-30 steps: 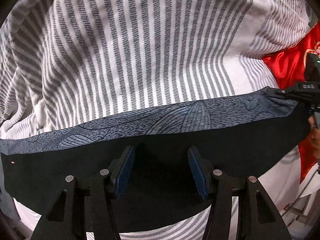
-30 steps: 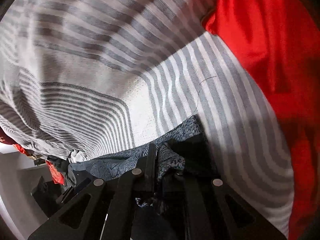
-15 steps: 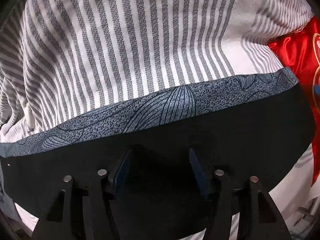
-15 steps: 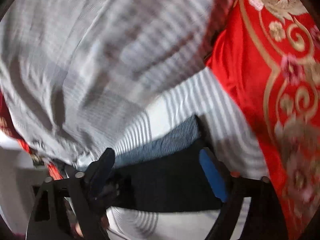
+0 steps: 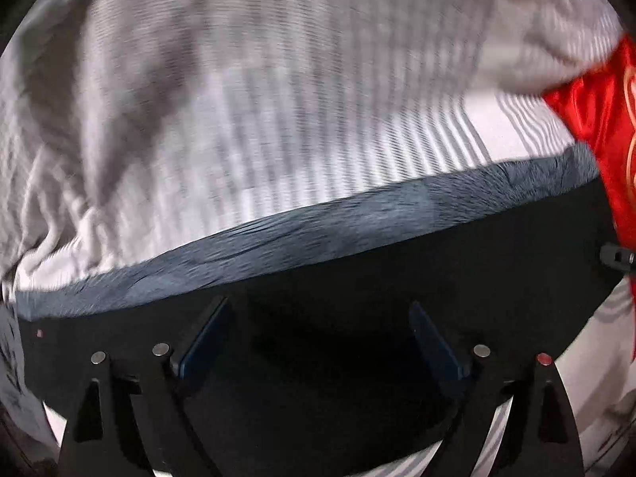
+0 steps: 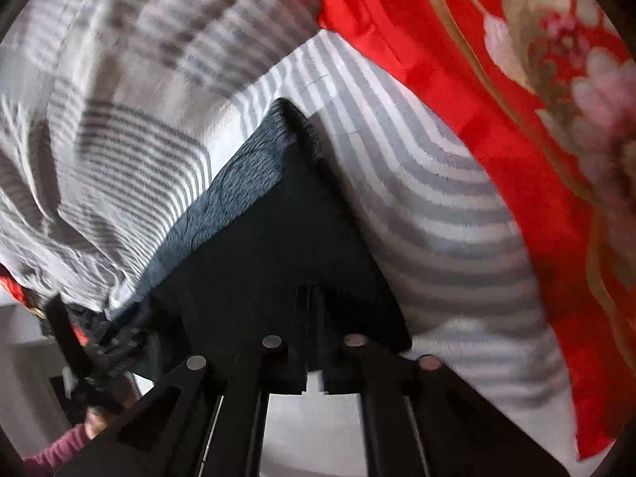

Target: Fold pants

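Observation:
The pants (image 5: 357, 298) lie flat on the striped sheet (image 5: 258, 139): black cloth with a blue-grey patterned band (image 5: 357, 214) along the far edge. My left gripper (image 5: 320, 318) points down over the black cloth. Its jaws are opening wide, and the blue pads (image 5: 204, 334) stand clear of the cloth. In the right wrist view the pants (image 6: 258, 246) run away to a far corner. My right gripper (image 6: 312, 318) is shut, its fingers pressed together on the black cloth near its right edge. A tip of the right gripper (image 5: 616, 256) shows at the pants' right end.
A red cover with gold and pink flowers (image 6: 516, 119) lies on the bed to the right of the pants. The striped sheet (image 6: 437, 218) is rumpled at the far left. A hand in a pink sleeve (image 6: 67, 445) holds the left gripper (image 6: 79, 357) at the bed's edge.
The left jaws have spread wider over the black cloth. The right gripper let go of the bunched corner, opened, shifted along the pants' edge and shut again.

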Demonstrator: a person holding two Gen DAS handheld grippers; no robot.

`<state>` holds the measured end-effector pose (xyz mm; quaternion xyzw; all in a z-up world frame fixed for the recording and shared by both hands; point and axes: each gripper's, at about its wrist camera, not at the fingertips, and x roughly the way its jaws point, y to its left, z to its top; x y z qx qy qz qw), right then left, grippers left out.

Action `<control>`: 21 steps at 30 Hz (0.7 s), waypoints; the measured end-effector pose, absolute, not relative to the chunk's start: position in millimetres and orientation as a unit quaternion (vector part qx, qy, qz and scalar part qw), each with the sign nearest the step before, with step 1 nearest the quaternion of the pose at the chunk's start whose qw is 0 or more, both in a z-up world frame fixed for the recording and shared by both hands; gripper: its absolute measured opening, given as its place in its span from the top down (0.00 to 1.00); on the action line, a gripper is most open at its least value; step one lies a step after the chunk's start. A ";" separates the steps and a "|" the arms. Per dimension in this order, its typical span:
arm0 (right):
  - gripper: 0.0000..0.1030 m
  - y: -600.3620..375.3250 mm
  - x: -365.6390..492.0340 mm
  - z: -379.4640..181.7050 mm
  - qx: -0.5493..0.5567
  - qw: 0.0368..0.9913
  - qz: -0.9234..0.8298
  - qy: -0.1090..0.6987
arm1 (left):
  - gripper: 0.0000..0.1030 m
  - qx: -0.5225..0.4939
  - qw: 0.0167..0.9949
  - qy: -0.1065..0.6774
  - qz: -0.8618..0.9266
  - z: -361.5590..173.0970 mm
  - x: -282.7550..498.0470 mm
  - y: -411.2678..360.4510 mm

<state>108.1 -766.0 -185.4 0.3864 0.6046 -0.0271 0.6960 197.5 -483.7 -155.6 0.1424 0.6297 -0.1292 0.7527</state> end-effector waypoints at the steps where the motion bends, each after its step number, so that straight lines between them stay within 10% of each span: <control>1: 0.88 -761.4 109.3 -181.6 0.380 0.698 -0.028 0.606 | 0.11 0.129 0.754 0.633 -0.120 -150.6 198.5 -469.5; 7: 0.46 -690.5 130.7 -158.6 0.288 0.744 0.000 0.603 | 0.11 0.114 0.755 0.643 -0.062 -157.1 206.6 -408.9; 21: 0.07 -614.2 150.7 -186.4 0.110 0.772 0.005 0.626 | 0.00 0.001 0.751 0.657 -0.067 -212.0 187.5 -335.8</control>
